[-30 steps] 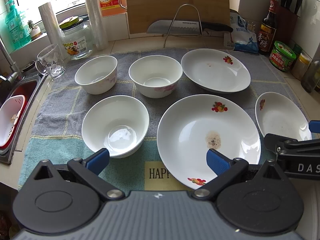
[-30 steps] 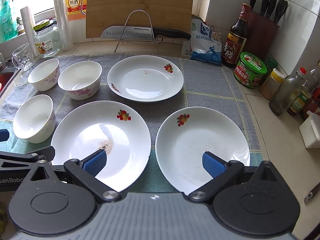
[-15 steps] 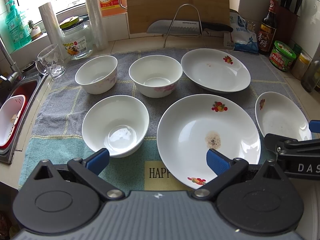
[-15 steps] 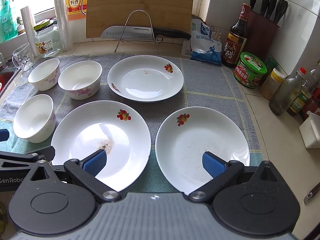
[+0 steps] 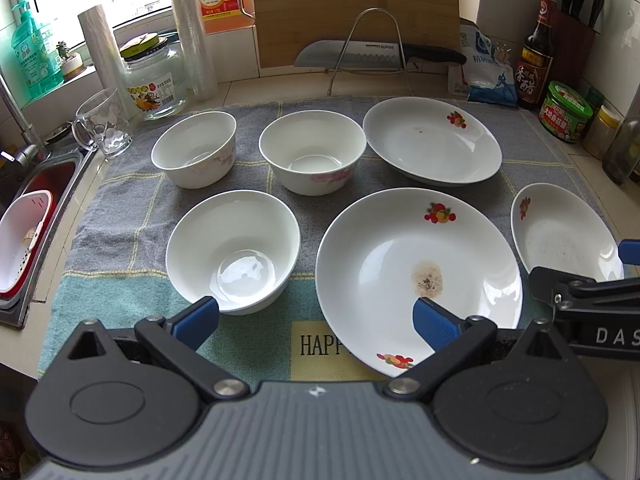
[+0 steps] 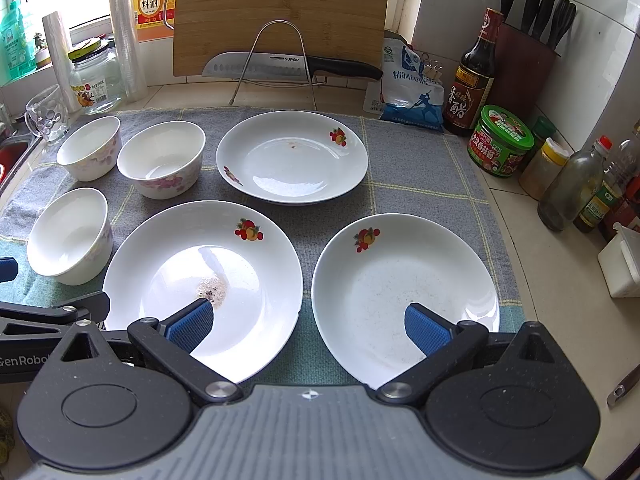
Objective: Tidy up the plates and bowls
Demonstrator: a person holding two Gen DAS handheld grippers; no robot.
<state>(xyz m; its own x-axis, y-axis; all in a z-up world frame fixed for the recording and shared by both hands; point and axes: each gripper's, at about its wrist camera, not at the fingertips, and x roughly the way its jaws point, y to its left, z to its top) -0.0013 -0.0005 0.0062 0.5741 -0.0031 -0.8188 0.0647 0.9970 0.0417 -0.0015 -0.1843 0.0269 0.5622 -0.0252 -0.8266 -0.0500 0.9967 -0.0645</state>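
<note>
Right, I have both tools hovering over the near edge of the towel [image 5: 120, 220] that covers the bench [image 6: 532, 280], neither one touching any dish. My left tool [image 5: 316, 316] stands wide, holding nothing, one blue pad in front of the near bowl [image 5: 232, 252] and the other over the near rim of the big stained plate [image 5: 400, 264]. My right tool [image 6: 306, 322] is equally wide and also holds nothing, its left pad over that same stained plate [image 6: 168, 276] and its right pad over the speckled plate [image 6: 404, 280] beside it. The two plates sit close together on the towel without touching. Behind them lies a third plate [image 6: 292, 160], cleaner, with fruit prints on its rim. To its left two flowered bowls [image 5: 196, 148] [image 5: 312, 150] stand side by side in the back row, all three bowls upright and apart from each other. In the left view the right tool's black arm [image 5: 584, 292] pokes in from the right edge, just in front of the speckled plate [image 5: 560, 236]. Along the back wall I see a cutting board [image 6: 280, 12] leaning upright, a knife [image 6: 288, 66] resting across a wire stand in front of it, a glass jar [image 5: 154, 76] and a glass mug [image 5: 104, 122] to the left, and a dark vinegar bottle [image 6: 474, 76] and green tub [image 6: 502, 140] to the right.
</note>
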